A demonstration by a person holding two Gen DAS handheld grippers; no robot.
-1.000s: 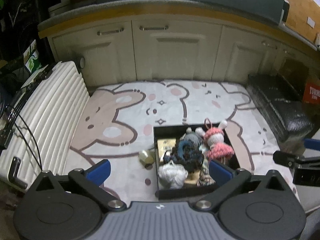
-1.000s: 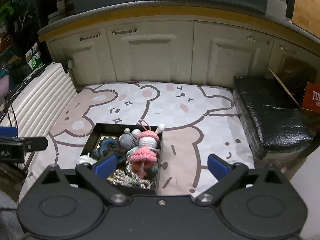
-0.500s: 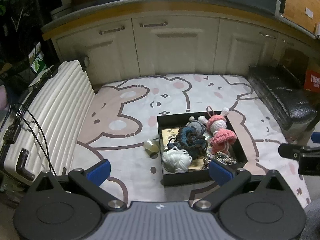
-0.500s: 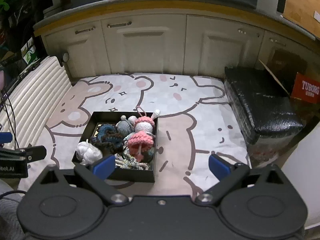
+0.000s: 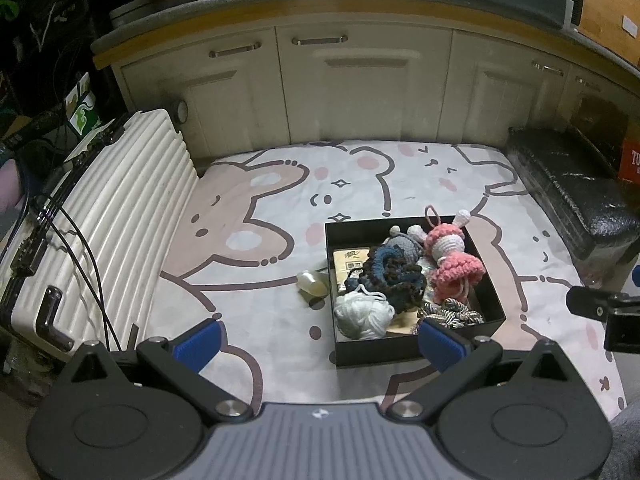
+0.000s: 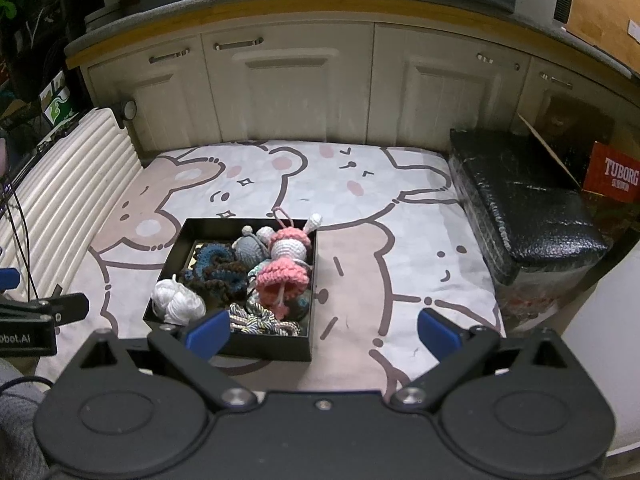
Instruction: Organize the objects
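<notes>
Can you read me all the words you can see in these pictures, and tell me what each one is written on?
"TUBORG": white letters on the red carton at the far right; the small line beneath is too blurred to read.
"bot.AI": white letters, cut off at the frame's edge, on the left gripper's body, seen from the right wrist view.
The tan packet inside the black box has printed characters, too small to read.
The green-and-white package behind the suitcase is unreadable.

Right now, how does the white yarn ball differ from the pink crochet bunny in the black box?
The white yarn ball is a plain, roundish lump of one colour; the pink crochet bunny is a shaped doll in pink and white with ears and a hanging loop. The ball sits in the box's near left corner; the bunny lies along the right side, reaching the far wall. Both are yarn items inside the black box.
</notes>
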